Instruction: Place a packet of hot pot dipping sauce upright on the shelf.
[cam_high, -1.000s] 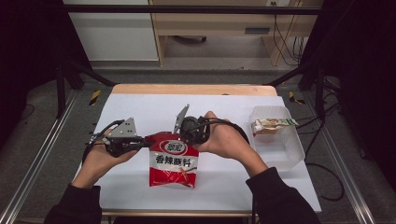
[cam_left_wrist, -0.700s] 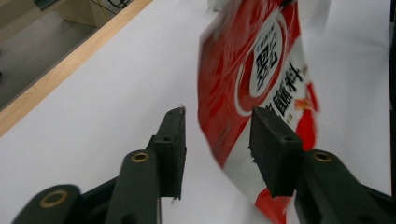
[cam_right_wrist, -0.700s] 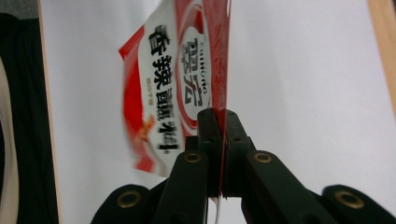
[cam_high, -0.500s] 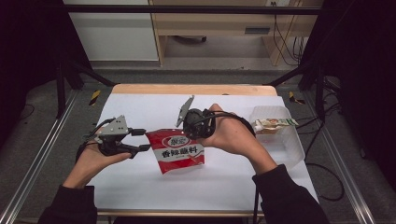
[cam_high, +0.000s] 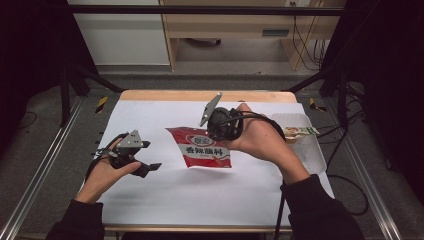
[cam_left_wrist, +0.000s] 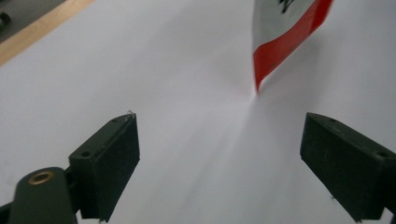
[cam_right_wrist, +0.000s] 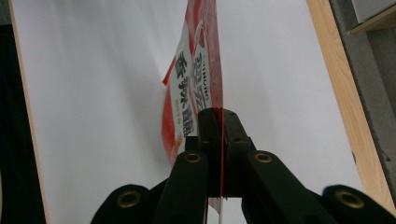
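The right gripper (cam_high: 218, 131) has its tips buried behind the hand and the grey plate in the high view, so the grip itself is hard to read there. In the right gripper view the answer is plain: both black jaws are pressed tight together on the edge of the red and white printed foil snack packet (cam_right_wrist: 196, 88), which runs up the middle of the frame, its top cut off. In the high view that packet (cam_high: 205, 150) sits centre frame over the white table cover (cam_high: 200, 200). The left gripper (cam_high: 145, 167), lower left, holds nothing, jaws spread wide; its own view shows one packet corner (cam_left_wrist: 275, 56) at upper right, apart from both jaws. At right, a clear plastic tub (cam_high: 312, 155) holds a pale packet (cam_high: 299, 132), print too small to read.
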